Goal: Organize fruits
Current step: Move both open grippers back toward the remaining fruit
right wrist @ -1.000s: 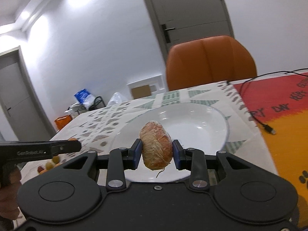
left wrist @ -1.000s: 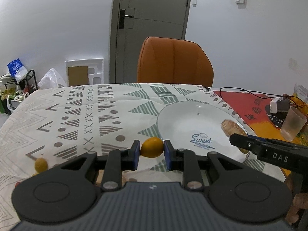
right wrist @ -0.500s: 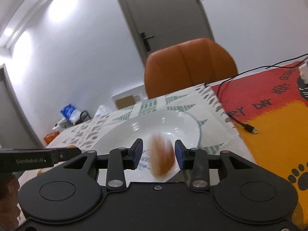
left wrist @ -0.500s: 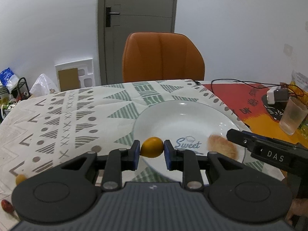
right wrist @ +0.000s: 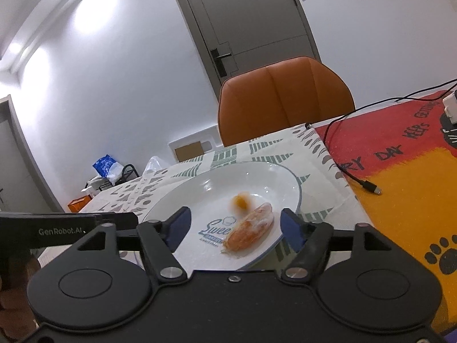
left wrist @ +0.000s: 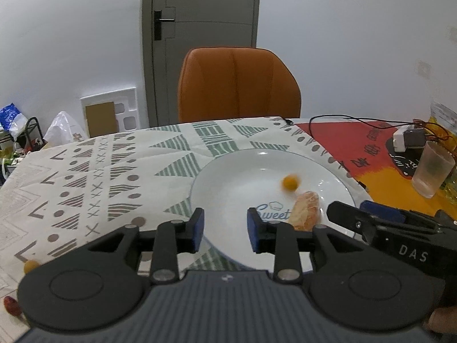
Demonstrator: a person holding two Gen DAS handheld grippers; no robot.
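A white plate (left wrist: 228,171) printed "Sweet" sits on the patterned tablecloth; it also shows in the right wrist view (right wrist: 274,177). In it lie a small orange fruit (left wrist: 290,182) (right wrist: 240,201), blurred, and a peeled orange segment (left wrist: 306,210) (right wrist: 251,230). My left gripper (left wrist: 225,228) is open and empty over the plate's near rim. My right gripper (right wrist: 233,227) is open and empty just above the segment. A small yellow fruit (left wrist: 30,265) and a red fruit (left wrist: 11,305) lie on the cloth at the far left.
An orange chair (left wrist: 238,85) stands behind the table. A red and orange mat (right wrist: 400,171) with a black cable (right wrist: 351,171) lies right of the plate. A plastic cup (left wrist: 432,168) and a charger (left wrist: 405,140) stand at the far right.
The right gripper opened and dropped the peeled segment onto the plate. The left gripper then opened and released the small orange fruit, which now lies blurred in the plate.
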